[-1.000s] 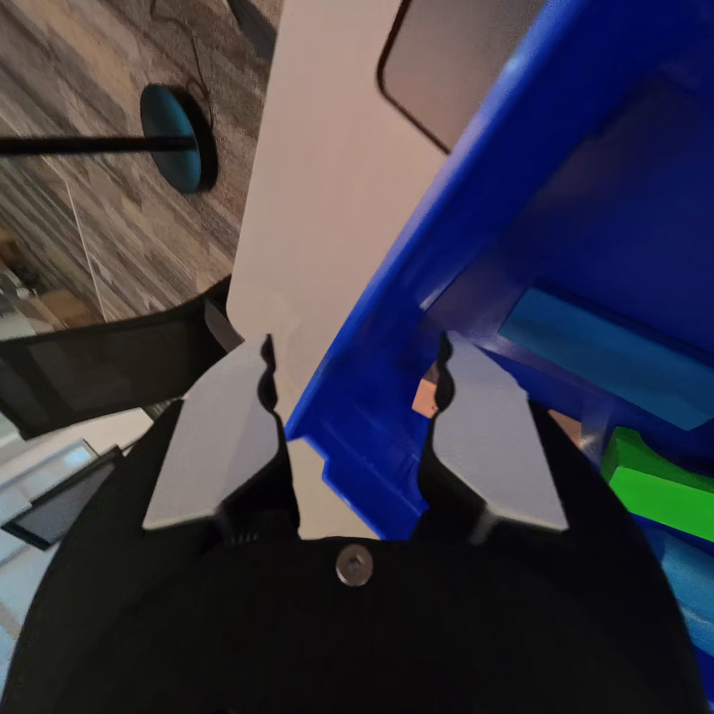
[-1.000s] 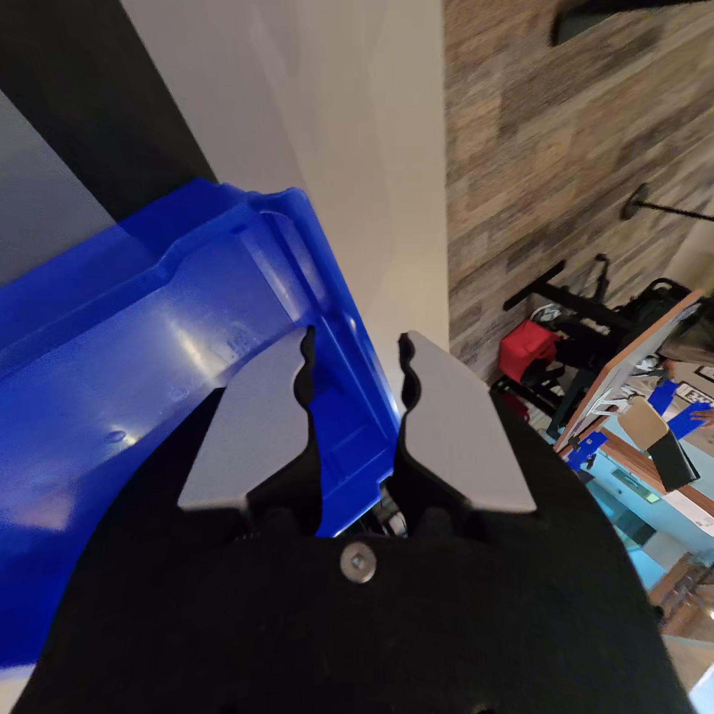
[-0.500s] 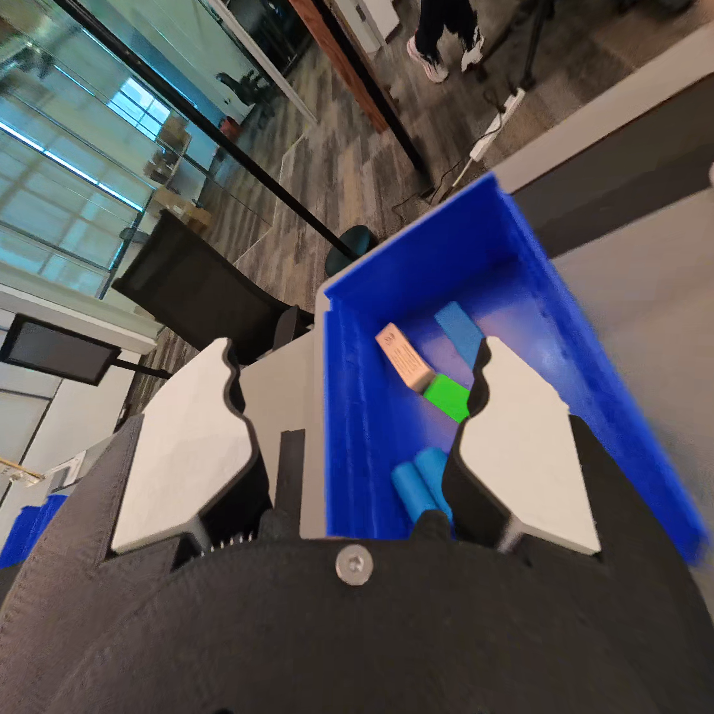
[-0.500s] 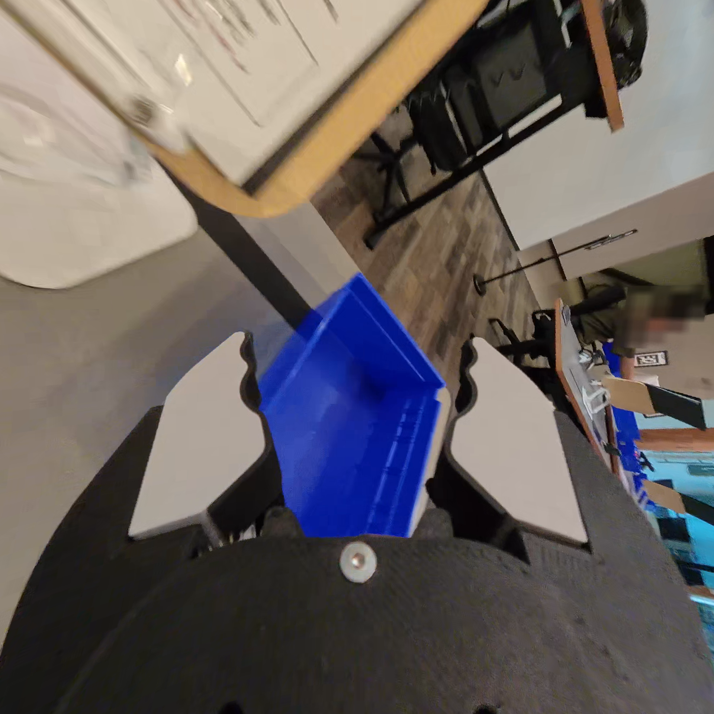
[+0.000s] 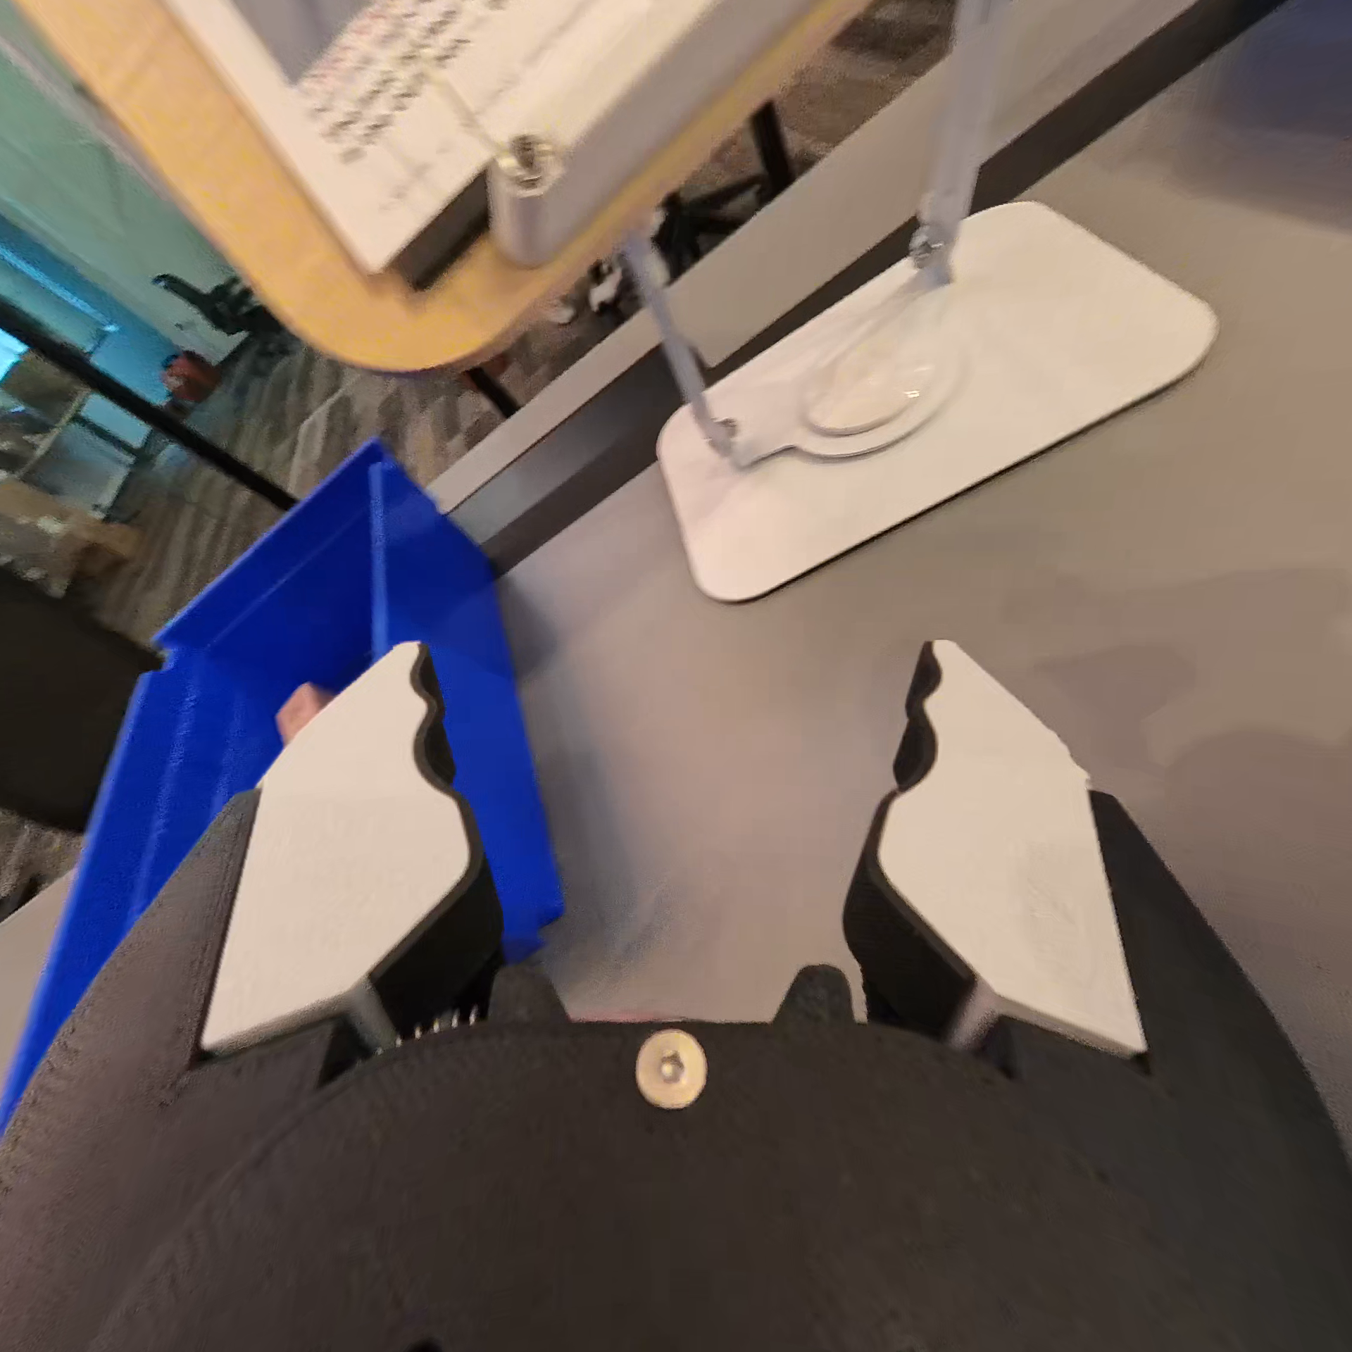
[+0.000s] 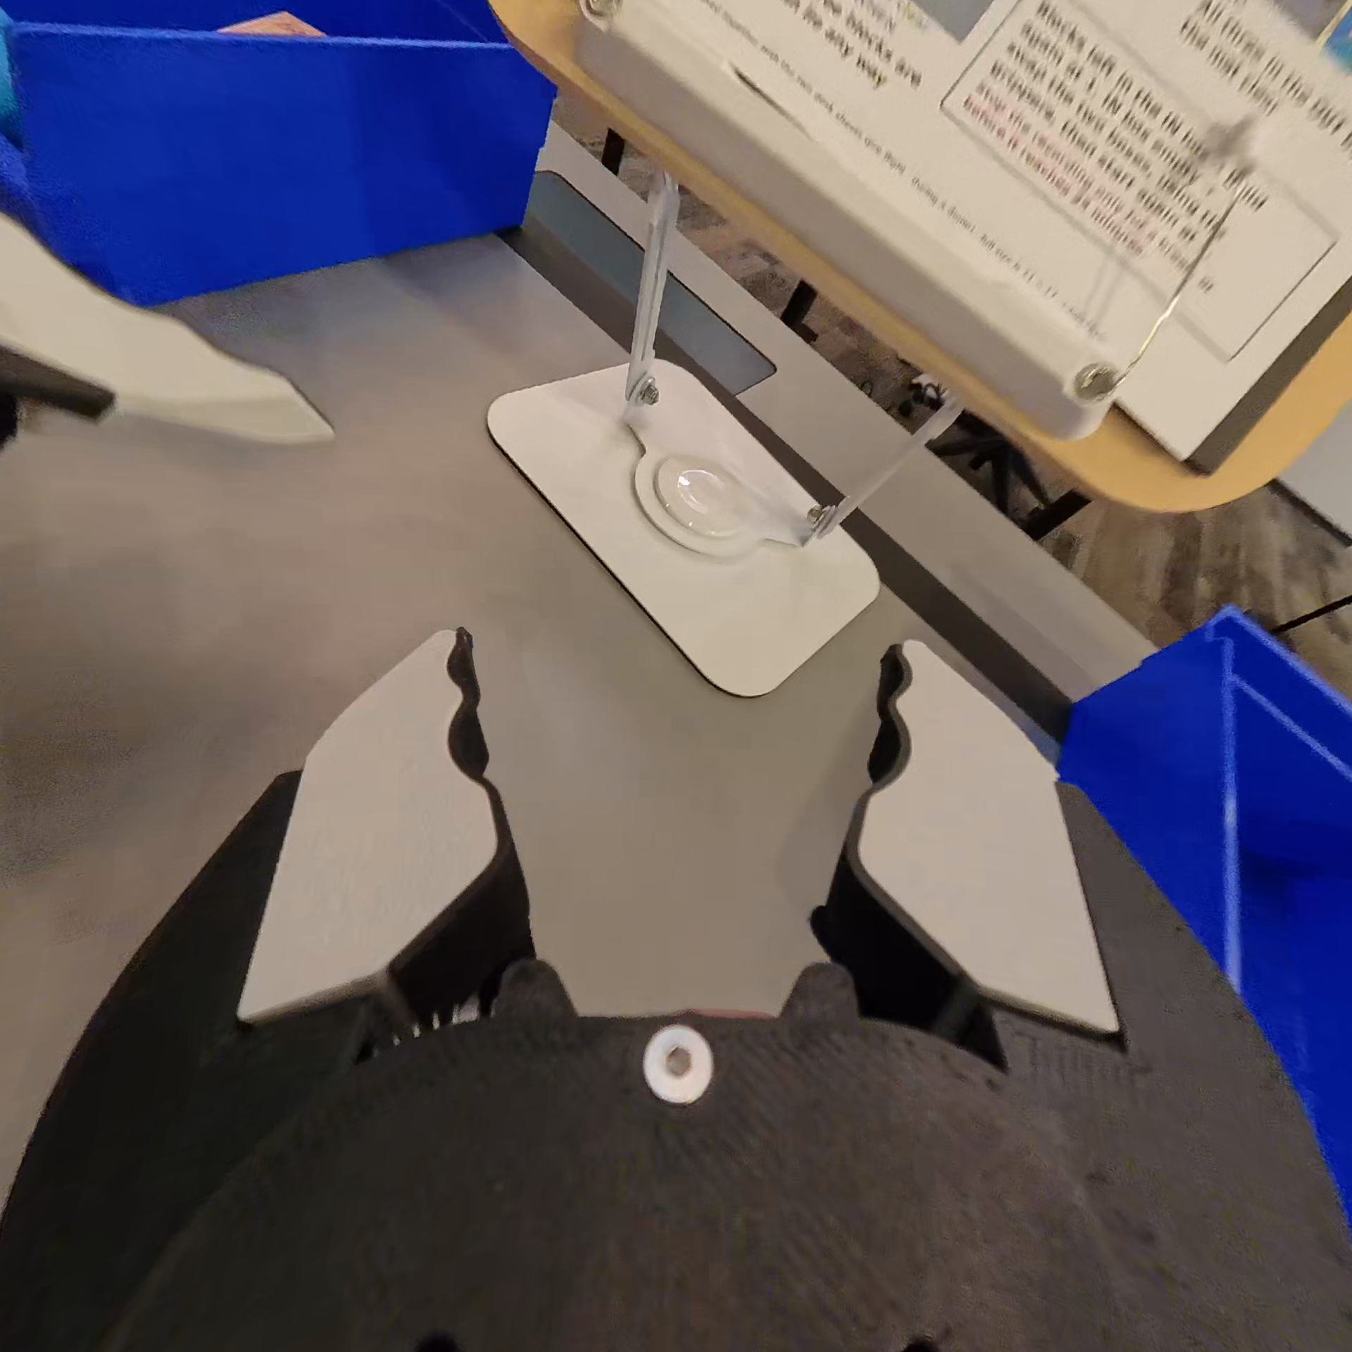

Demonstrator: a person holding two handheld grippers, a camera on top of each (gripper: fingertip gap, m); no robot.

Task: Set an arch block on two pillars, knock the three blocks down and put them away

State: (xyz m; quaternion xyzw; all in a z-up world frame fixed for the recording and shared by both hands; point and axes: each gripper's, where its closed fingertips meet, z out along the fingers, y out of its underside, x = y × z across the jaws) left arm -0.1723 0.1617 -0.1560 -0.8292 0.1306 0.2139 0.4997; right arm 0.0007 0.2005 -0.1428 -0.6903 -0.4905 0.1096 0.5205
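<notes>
Grey tabletop (image 5: 731,731) fills the middle of both wrist views, bare and open in front of each gripper. The left gripper (image 5: 673,658) hangs above it with its white fingers (image 5: 351,841) spread wide apart and nothing between them. The right gripper (image 6: 677,644) is likewise spread wide and holds nothing, with bare grey surface showing in its gap.

To the left of the left gripper stands a blue bin (image 5: 293,644), close to the table's far edge. Its near wall runs behind the left finger. Inside, a tan block (image 5: 300,713) peeks out just past that fingertip; the rest of the bin's contents are hidden. In the right wrist view the same bin (image 6: 278,146) sits at upper left, and a sliver of tan shows above its rim. The left gripper's finger (image 6: 183,380) pokes in below it from the left edge.

A second blue bin (image 6: 1207,805) sits at the right, just beside the right gripper's right finger and near the table edge.

Straight ahead of both grippers a white stand base (image 6: 688,541) lies flat on the table, near the far edge. Thin metal legs rise from it to a tilted wooden board (image 6: 951,307) carrying a printed sheet, which overhangs the space above the base. The open stretch of table lies between the two bins, on the near side of the base.
</notes>
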